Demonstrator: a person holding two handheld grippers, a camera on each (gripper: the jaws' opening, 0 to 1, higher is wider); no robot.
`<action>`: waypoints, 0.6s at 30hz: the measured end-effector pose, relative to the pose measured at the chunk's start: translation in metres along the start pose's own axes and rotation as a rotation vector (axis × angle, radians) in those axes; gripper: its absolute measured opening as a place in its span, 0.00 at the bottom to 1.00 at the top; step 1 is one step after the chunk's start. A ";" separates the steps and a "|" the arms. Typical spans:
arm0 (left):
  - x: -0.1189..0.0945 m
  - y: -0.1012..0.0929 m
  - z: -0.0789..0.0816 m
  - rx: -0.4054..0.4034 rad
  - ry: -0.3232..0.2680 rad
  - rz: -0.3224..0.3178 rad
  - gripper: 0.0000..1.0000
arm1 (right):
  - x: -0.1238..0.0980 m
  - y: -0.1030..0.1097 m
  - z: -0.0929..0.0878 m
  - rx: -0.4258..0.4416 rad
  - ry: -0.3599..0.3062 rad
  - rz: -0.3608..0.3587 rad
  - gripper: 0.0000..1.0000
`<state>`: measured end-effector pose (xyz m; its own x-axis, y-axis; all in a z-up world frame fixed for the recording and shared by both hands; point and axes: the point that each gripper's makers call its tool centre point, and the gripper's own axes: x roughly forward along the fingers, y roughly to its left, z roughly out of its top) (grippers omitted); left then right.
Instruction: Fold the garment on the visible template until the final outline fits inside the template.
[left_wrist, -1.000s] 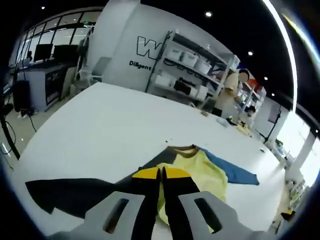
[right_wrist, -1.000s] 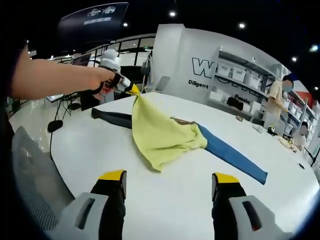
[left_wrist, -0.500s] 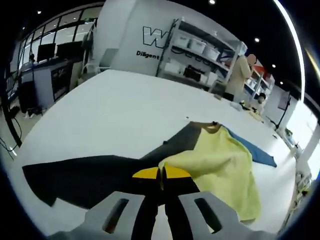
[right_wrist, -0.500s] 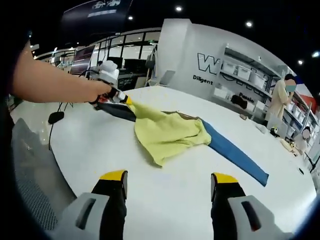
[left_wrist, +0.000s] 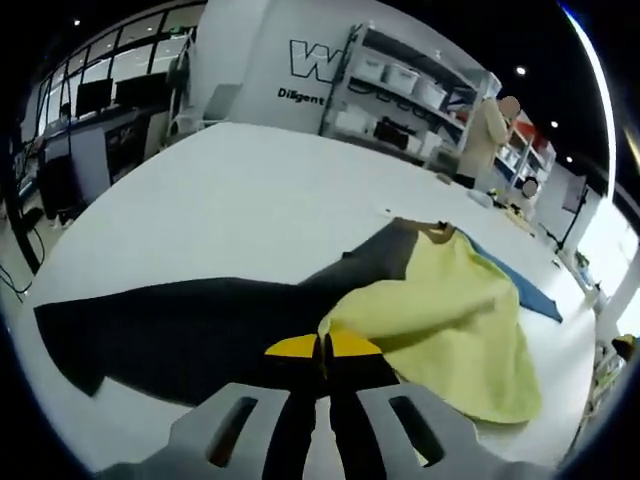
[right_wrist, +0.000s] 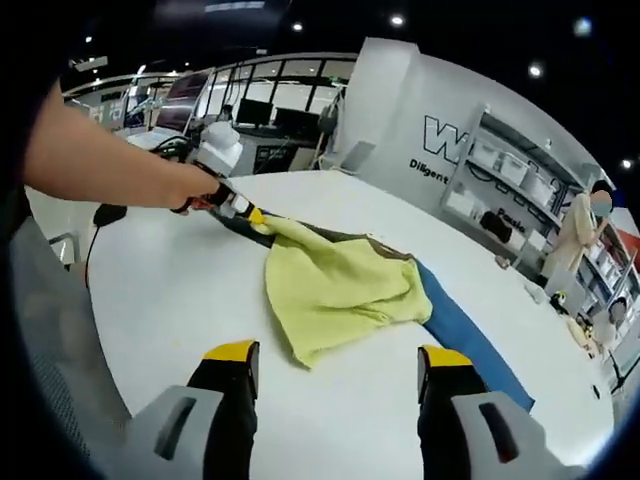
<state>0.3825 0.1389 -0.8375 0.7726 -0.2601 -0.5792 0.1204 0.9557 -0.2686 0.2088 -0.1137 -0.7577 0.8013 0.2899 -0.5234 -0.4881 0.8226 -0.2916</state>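
The white table (right_wrist: 170, 300) is carrying everything, and no template outline is showing on its surface. The garment (right_wrist: 340, 290) is lying near the table's middle: a yellow body bunched over itself, a dark sleeve (left_wrist: 190, 335) stretching out one way and a blue sleeve (right_wrist: 470, 340) trailing off the opposite side.

The left gripper (left_wrist: 322, 347) is sitting at the garment's near edge, where yellow is meeting the dark sleeve, its jaws pressed together on a pinch of that cloth, probably so the person can be dragging the layer flat.

The right gripper (right_wrist: 335, 362) is hanging over bare table on the near side of the garment, jaws spread wide and holding nothing, seemingly waiting for its own corner.
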 end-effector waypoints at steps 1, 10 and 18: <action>0.000 0.001 -0.001 0.000 0.001 0.001 0.00 | 0.003 0.000 -0.001 -0.005 0.008 0.002 0.62; 0.003 0.005 -0.013 0.007 0.026 0.007 0.00 | 0.036 0.014 -0.033 -0.006 0.114 0.064 0.48; 0.006 0.005 -0.015 0.018 0.028 0.009 0.00 | 0.054 0.035 -0.048 -0.032 0.171 0.151 0.25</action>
<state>0.3784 0.1403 -0.8535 0.7558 -0.2548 -0.6032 0.1245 0.9603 -0.2496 0.2187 -0.0928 -0.8347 0.6492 0.3189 -0.6905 -0.6109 0.7595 -0.2236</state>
